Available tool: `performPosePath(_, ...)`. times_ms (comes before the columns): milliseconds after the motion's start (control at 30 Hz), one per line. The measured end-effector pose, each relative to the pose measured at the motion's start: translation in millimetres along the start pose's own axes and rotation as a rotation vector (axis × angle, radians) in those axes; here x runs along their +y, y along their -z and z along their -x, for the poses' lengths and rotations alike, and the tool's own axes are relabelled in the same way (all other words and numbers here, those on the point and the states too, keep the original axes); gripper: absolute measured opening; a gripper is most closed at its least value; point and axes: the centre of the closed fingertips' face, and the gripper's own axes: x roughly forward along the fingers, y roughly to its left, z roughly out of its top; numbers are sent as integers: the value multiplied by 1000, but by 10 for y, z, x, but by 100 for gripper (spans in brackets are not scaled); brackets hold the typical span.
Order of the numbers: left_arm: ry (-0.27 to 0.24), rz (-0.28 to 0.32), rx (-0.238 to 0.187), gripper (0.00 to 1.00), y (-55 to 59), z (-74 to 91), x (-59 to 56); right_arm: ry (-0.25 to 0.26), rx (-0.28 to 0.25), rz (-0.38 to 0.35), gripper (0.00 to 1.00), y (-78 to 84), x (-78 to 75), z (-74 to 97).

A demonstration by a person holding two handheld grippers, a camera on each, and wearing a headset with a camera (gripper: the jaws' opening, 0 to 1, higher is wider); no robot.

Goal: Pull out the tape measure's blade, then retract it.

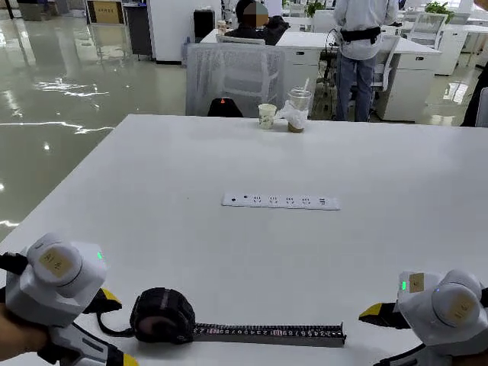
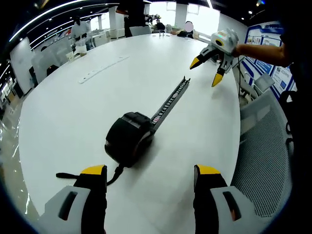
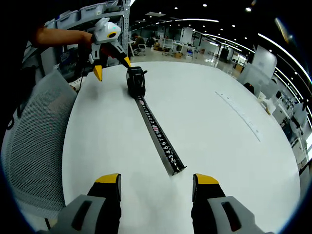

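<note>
A black tape measure [image 1: 162,315] lies on the white table [image 1: 252,252] near its front edge. Its blade [image 1: 267,332] is drawn out to the right and lies flat. My left gripper [image 1: 120,328] is open just left of the case, its jaws apart on either side of the case's wrist strap. In the left gripper view the case [image 2: 127,138] sits a little ahead of the open left gripper [image 2: 151,170]. My right gripper [image 1: 377,335] is open just right of the blade's end. In the right gripper view the hook end [image 3: 178,169] lies just ahead of the right gripper [image 3: 157,179], untouched.
A white power strip [image 1: 280,201] lies mid-table. Two cups [image 1: 267,116] and a plastic cup with a straw [image 1: 299,107] stand at the far edge. A mesh chair [image 1: 229,76] and people at desks are beyond. A mesh chair [image 3: 39,136] stands by the near edge.
</note>
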Motion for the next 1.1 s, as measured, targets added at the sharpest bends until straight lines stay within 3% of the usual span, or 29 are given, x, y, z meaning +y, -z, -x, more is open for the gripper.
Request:
performPosePath(633, -89, 104, -116, 79, -13, 154, -257, 106, -88, -148, 72, -123, 276, 207)
performPosePath(933, -137, 181, -186, 80, -26, 255, -399, 153, -125, -218, 76, -192, 419, 250)
performPosePath(1100, -168, 217, -219, 82, -50, 300, -412, 178, -151, -260, 79, -249, 480, 274)
